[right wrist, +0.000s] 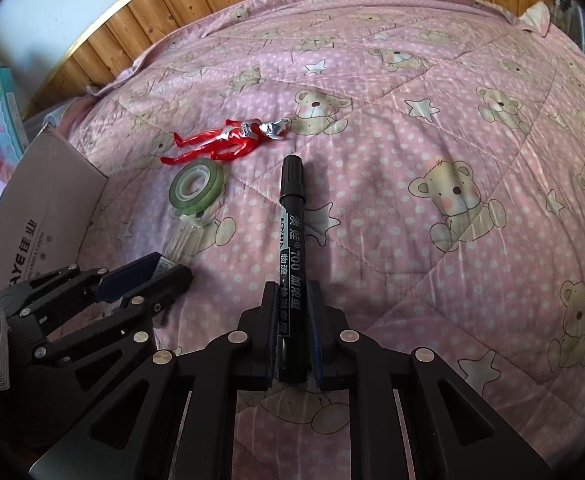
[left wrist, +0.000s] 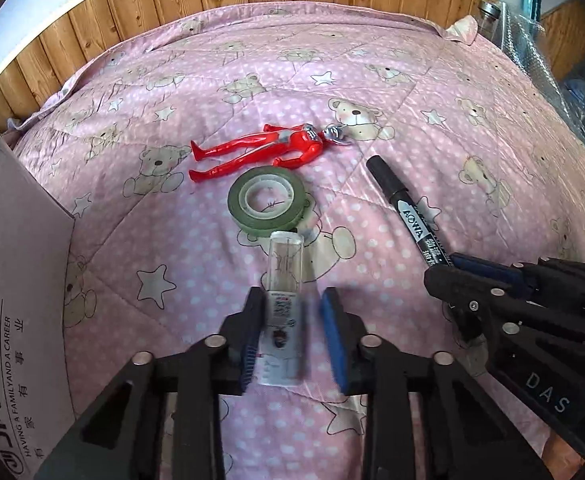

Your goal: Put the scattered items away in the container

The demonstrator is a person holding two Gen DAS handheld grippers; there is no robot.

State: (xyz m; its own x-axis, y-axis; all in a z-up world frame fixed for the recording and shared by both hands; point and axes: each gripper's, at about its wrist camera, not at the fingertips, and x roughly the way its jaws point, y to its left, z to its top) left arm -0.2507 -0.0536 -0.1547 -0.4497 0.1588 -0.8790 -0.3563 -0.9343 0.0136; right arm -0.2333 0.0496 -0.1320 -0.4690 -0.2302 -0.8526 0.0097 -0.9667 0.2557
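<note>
**Two claws over a bed scattered with small items**

A bed (left wrist: 412, 80) fills both views, covered by a pink quilt printed with teddy bears, stars and white dots. Wood panelling runs behind it.

A cardboard box (left wrist: 16, 280) with printed lettering stands at the left edge of the bed, its flap raised.

The left claw (left wrist: 292, 316) is released, its blue pads spread apart on either side of a clear tube (left wrist: 284, 280) with a printed label. The tube lies on the quilt between the pads, its left side close against the left pad, with a gap to the right pad.

The right claw (right wrist: 292, 320) is clenched on a black marker (right wrist: 290, 248) with white lettering. It grasps the marker's lower half, and the capped end points away over the quilt. Whether the marker touches the quilt cannot be told.

A red and silver toy figure (left wrist: 268, 150) lies on its side near the middle of the bed, head to the right.

A green tape roll (left wrist: 268, 200) lies flat just in front of the figure, with the far end of the tube just beside it.
</note>
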